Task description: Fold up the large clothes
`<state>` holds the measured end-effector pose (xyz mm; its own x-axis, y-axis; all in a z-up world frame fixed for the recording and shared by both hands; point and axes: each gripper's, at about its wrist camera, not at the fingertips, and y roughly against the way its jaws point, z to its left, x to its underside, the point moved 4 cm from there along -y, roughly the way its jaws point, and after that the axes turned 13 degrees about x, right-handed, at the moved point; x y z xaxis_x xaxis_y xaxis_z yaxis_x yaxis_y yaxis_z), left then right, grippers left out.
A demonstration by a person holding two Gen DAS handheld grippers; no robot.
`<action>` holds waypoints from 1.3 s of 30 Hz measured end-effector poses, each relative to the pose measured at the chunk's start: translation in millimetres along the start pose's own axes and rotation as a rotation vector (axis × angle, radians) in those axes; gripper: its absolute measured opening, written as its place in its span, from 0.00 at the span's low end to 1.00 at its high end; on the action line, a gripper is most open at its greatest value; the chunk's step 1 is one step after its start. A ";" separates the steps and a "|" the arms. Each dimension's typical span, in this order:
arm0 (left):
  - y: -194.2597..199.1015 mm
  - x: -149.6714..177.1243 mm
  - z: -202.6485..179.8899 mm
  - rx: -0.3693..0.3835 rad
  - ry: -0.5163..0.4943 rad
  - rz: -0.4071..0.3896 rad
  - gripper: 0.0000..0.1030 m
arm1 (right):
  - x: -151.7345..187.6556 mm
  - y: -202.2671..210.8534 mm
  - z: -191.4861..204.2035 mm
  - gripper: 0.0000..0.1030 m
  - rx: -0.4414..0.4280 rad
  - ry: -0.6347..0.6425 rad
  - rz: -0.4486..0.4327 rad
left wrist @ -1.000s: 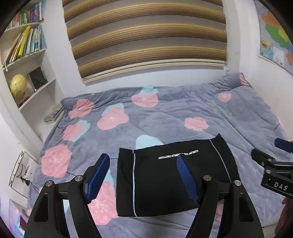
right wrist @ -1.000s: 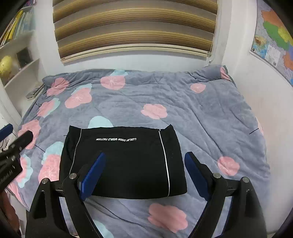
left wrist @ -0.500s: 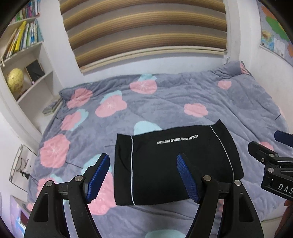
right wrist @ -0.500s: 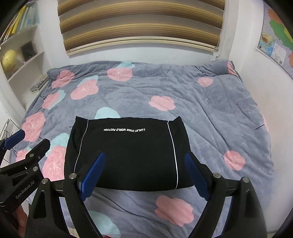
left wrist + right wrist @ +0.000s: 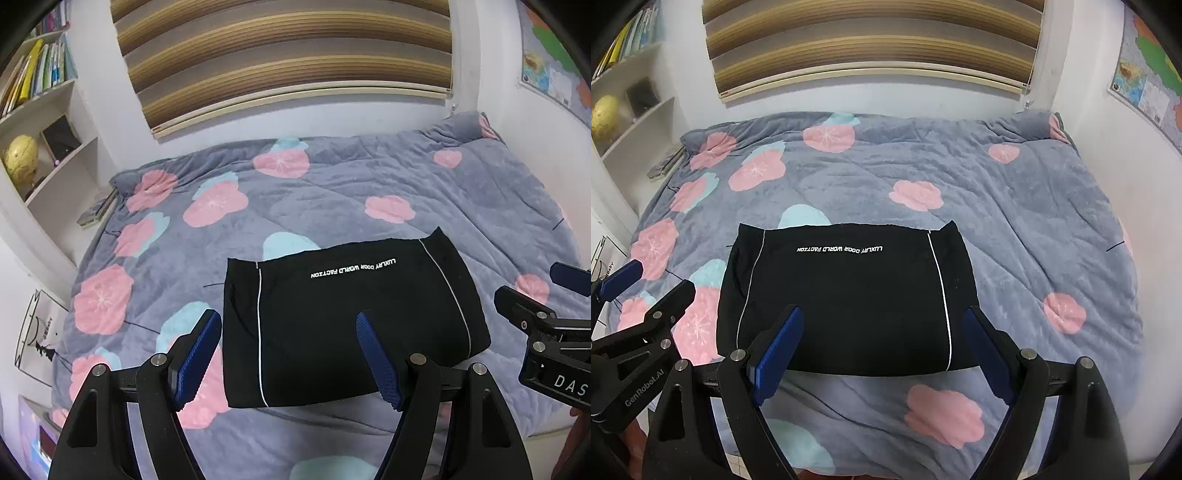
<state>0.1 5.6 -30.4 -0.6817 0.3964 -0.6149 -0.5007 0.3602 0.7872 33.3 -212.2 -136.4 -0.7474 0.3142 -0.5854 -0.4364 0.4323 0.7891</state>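
A black garment, folded into a neat rectangle with white piping and a line of white lettering, lies flat on the flowered grey bedspread near the bed's front edge. My left gripper hangs open above the garment's near left part, with nothing between its blue pads. My right gripper is open too, above the near right part, and holds nothing. Each gripper shows at the edge of the other's view, the right gripper at the right and the left gripper at the left.
White shelves with books and a gold globe stand left of the bed. A striped window blind hangs on the wall behind it. A map is pinned on the right wall.
Both grippers have sunk a little and tilted further down, so the folded garment sits higher in both views. The garment itself has not moved, and both jaws stay equally wide.
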 end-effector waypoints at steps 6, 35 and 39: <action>-2.1 1.0 -0.3 -0.020 -0.012 0.004 0.74 | 1.9 -0.6 1.7 0.86 -0.003 0.000 0.004; 1.8 10.3 0.2 -0.052 -0.019 0.010 0.74 | 19.8 4.0 3.3 0.86 -0.032 0.019 0.027; 5.3 17.6 -2.9 -0.053 -0.008 0.016 0.74 | 20.5 3.9 3.8 0.86 -0.031 0.022 0.030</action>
<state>-16.1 12.1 -36.9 -0.6856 0.4089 -0.6023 -0.5173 0.3085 0.7983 18.2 -200.8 -146.0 -0.7710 0.3082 -0.5573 -0.4284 0.3964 0.8120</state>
